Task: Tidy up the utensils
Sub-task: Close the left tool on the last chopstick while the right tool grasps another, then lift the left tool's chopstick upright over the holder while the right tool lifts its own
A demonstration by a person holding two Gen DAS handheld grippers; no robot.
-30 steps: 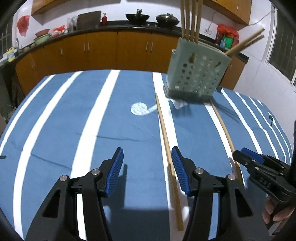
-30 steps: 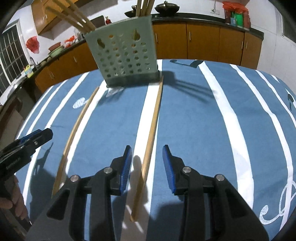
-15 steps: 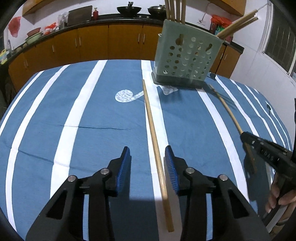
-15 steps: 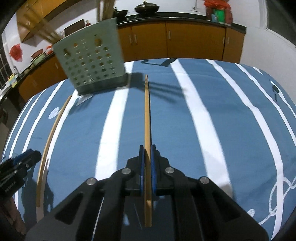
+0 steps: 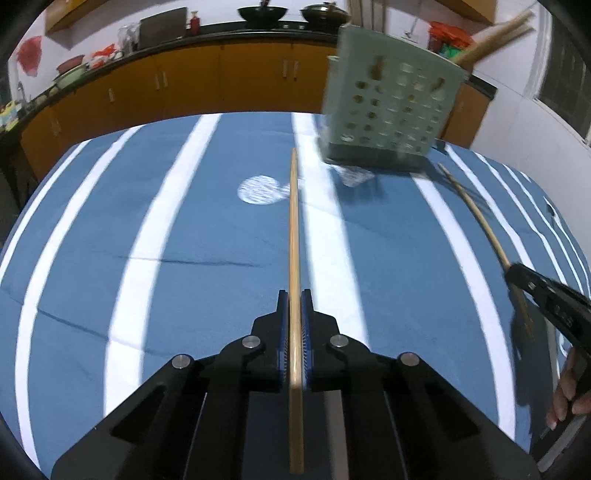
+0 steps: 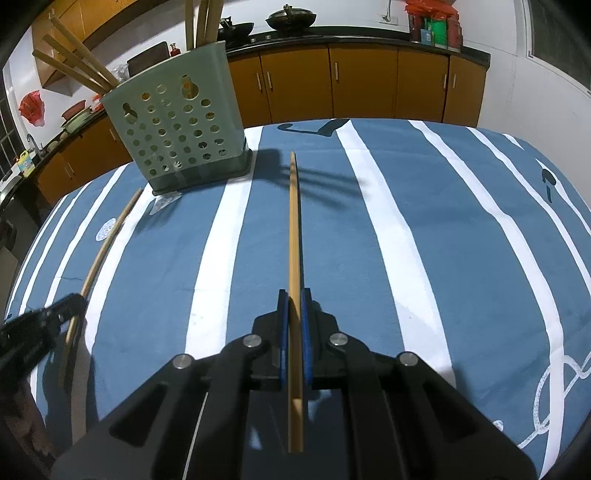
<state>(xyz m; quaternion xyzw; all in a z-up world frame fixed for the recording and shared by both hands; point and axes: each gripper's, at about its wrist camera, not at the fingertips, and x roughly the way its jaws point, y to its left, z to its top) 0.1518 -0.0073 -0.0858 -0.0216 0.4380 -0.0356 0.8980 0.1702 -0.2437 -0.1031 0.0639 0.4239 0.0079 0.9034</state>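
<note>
Bamboo runs straight out between my left jaws [image 5: 294, 310]: they have just been closing and now pinch a chopstick [image 5: 293, 229] near its blunt end, so the long thin part points ahead toward the holder [image 5: 391, 110]. I judge the grip sits low on the stick so that the tip can be steered into the holder's open top. That green, hole-punched holder stands at the far side of the tabletop [image 5: 184, 258], already carrying several sticks that lean out of it. Off to the right in this left view, my right jaws [image 5: 517, 271] show as a black beak closed on a second stick, with fingers [image 5: 565, 398] wrapped round the handle below.

From the right view, those right jaws [image 6: 294, 310] are clamped on their own stick [image 6: 293, 229] in the same way, blunt end behind the pads, tip aimed past the holder's [image 6: 173, 136] right side. The left jaws [image 6: 64, 308] appear at the left edge, shut on the other stick, which looks curved only through the lens.

Blue cloth with white stripes covers the tabletop [image 6: 461, 240], with a pale round mark near the holder. Behind run orange-brown cabinets [image 6: 369, 81] under a dark counter with woks [image 6: 291, 16], bowls and red bags; white walls and a window close the room.
</note>
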